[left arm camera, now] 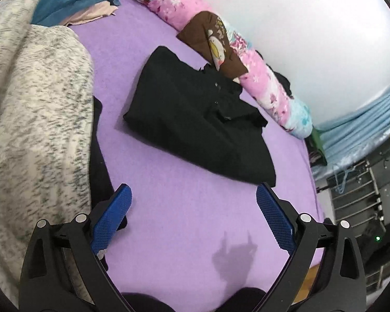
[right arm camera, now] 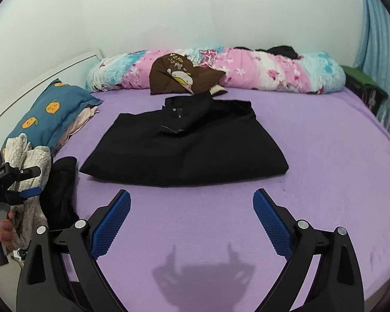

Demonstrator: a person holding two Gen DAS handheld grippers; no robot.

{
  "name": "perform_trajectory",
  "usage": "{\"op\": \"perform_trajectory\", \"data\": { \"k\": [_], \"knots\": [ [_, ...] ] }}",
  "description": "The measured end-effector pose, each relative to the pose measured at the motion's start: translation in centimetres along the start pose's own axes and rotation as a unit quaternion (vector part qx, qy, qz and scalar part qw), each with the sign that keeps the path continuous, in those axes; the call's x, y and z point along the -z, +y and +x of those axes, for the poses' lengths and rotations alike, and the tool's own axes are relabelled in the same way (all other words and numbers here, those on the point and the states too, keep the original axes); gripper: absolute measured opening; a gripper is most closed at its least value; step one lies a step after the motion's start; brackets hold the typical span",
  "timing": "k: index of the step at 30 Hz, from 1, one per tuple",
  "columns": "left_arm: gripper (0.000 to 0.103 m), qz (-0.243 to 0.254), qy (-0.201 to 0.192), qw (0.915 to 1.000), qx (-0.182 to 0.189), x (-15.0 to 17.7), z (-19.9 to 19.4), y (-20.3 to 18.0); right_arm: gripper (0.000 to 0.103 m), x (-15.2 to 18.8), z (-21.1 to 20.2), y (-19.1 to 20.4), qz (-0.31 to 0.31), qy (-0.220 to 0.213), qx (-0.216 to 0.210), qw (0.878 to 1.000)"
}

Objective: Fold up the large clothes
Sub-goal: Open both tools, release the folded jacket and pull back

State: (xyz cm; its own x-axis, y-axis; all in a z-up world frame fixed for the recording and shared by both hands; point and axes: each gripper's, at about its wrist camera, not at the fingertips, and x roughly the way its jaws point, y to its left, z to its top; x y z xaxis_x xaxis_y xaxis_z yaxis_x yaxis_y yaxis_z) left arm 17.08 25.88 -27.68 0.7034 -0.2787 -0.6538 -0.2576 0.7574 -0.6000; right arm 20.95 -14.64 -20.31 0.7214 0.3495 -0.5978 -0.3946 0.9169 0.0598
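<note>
Both grippers empty: left gripper point(left arm camera: 193, 202) and right gripper point(right arm camera: 192, 205) spread wide above purple sheet point(right arm camera: 312, 135). Black button shirt point(right arm camera: 184, 143) lies partly folded mid-bed. Likely light, limp; I'd pinch near hem corners.

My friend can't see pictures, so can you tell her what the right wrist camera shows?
A folded black shirt lies on a purple bed, just beyond the open, empty right tool. A rolled floral quilt and a brown cushion sit by the white wall; a blue orange-print pillow and a grey speckled garment lie left.
</note>
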Motion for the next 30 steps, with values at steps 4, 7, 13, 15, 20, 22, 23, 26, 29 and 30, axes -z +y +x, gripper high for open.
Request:
{"op": "perform_trajectory", "data": {
  "k": [4,7,13,15,20,22,23,26,29,30],
  "knots": [
    [0.094,0.035,-0.024,0.9990,-0.014,0.5,-2.0,-0.4,0.096,-0.1,-0.7,2.4,-0.007,-0.003,0.007,1.000],
    [0.094,0.036,-0.024,0.9989,-0.017,1.5,-3.1,-0.6,0.096,-0.2,-0.8,3.3,-0.010,0.000,0.006,1.000],
    [0.094,0.065,-0.036,0.9967,-0.033,3.2,-5.4,-2.3,0.096,-0.7,-0.9,3.2,-0.001,-0.011,-0.009,1.000],
    [0.094,0.064,-0.043,0.9963,-0.038,3.8,-5.6,-2.5,0.096,-0.5,-0.7,2.8,0.001,-0.016,-0.021,1.000],
    [0.095,0.025,-0.043,0.9977,-0.045,4.5,-3.8,-2.9,0.096,0.7,0.3,1.1,-0.021,-0.017,-0.044,0.999],
    [0.095,0.014,-0.042,0.9978,-0.050,4.6,-2.7,-3.2,0.096,1.1,0.7,0.1,-0.033,-0.019,-0.045,0.998],
    [0.095,0.007,-0.041,0.9978,-0.050,4.6,-2.1,-3.3,0.096,1.3,1.0,-0.7,-0.036,-0.018,-0.048,0.998],
    [0.095,-0.031,-0.035,0.9979,-0.045,4.5,-0.8,-3.3,0.096,1.7,2.1,-2.5,-0.034,-0.008,-0.058,0.998],
    [0.095,-0.037,-0.018,0.9982,-0.043,3.9,0.7,-3.8,0.096,2.0,3.5,-3.8,-0.027,-0.002,-0.062,0.998],
    [0.095,-0.037,-0.015,0.9983,-0.043,3.6,1.2,-3.9,0.096,2.1,3.9,-4.1,-0.027,0.000,-0.063,0.998]
  ]
}}
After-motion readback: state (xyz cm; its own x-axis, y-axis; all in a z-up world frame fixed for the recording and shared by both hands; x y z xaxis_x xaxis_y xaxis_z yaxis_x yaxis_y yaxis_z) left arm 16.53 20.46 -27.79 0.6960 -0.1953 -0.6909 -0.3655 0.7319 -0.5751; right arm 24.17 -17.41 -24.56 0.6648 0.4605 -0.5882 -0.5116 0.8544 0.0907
